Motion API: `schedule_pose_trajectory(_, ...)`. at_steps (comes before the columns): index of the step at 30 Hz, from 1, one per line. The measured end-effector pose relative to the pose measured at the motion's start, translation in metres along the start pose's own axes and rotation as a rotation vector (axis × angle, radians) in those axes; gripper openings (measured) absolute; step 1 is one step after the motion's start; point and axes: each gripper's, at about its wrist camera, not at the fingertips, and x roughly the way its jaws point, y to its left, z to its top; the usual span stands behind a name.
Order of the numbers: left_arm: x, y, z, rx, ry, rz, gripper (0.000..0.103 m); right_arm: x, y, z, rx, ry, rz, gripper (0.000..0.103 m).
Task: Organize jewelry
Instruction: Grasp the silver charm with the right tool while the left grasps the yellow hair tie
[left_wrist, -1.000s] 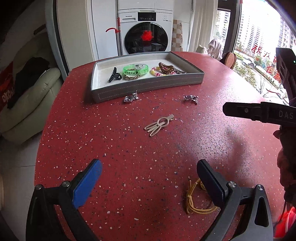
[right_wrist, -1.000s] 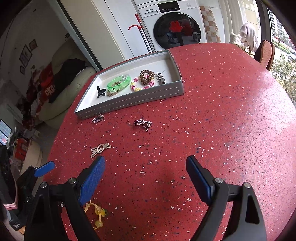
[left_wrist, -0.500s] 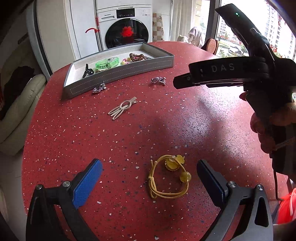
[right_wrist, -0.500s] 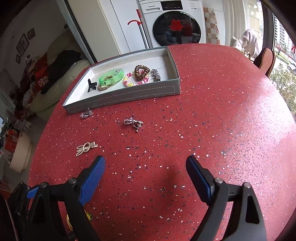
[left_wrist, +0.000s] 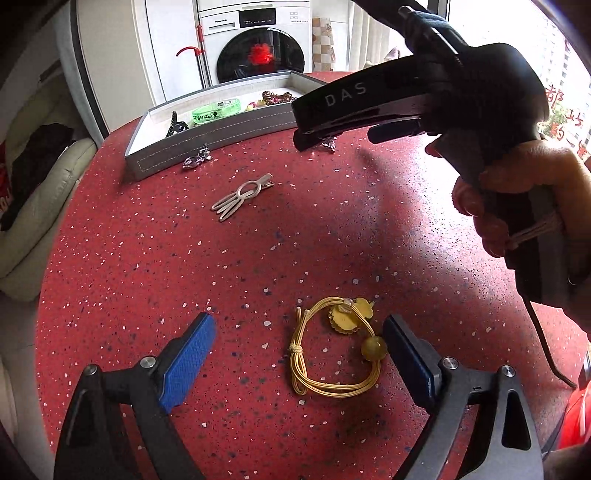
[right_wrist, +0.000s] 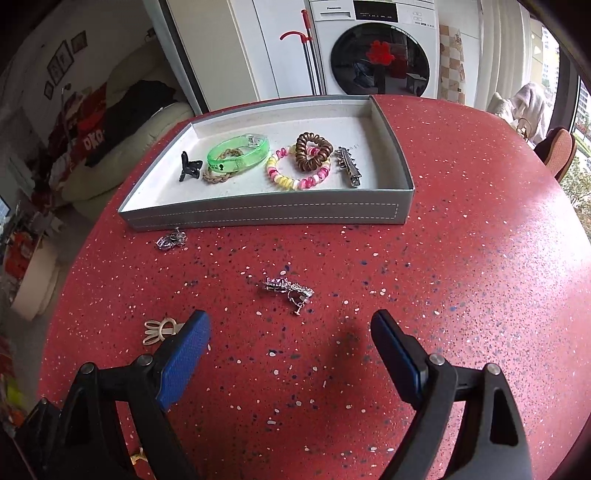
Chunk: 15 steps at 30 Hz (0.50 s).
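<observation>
Yellow hair tie (left_wrist: 334, 350) — left view (only).

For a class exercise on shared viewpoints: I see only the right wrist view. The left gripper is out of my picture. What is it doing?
Observer: The left gripper is open just above the table, with a yellow hair tie lying between its fingers, not yet gripped.
Operator: What does that tie look like?
Observer: A loop of yellow cord with a knot, two flat yellow charms and a round amber bead beside the right finger.
Operator: My view hides part of the beige clip behind my left finger. Is it whole?
Observer: Yes. The left wrist view shows the beige hair clip complete, lying on the red table between the tie and the grey tray.
</observation>
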Motion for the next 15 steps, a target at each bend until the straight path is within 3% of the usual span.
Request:
schedule_pose_trajectory(5, -0.002, -0.004, -0.002, 0.006, -0.02, 0.001, 0.1, 0.013, 0.006, 0.005, -0.043, -0.006, -0.053, 0.075)
schedule_pose_trajectory(8, -0.004, -0.005, -0.003, 0.005, -0.023, -0.031, 0.089, 0.015, 0.012, 0.004, -0.086, -0.016, -0.085, 0.068)
schedule_pose_trajectory(9, -0.006, -0.007, -0.004, 0.012, -0.025, -0.032, 0.088, 0.015, 0.014, 0.004, -0.102, -0.02, -0.097, 0.061)
schedule_pose_trajectory(13, -0.011, -0.014, -0.005, 0.036, -0.034, -0.05, 0.063, 0.011, 0.015, 0.001, -0.117, -0.029, -0.116, 0.036)
schedule_pose_trajectory(15, -0.012, -0.015, -0.004, 0.038, -0.035, -0.048, 0.052, 0.01, 0.014, 0.0, -0.11, -0.03, -0.114, 0.036)
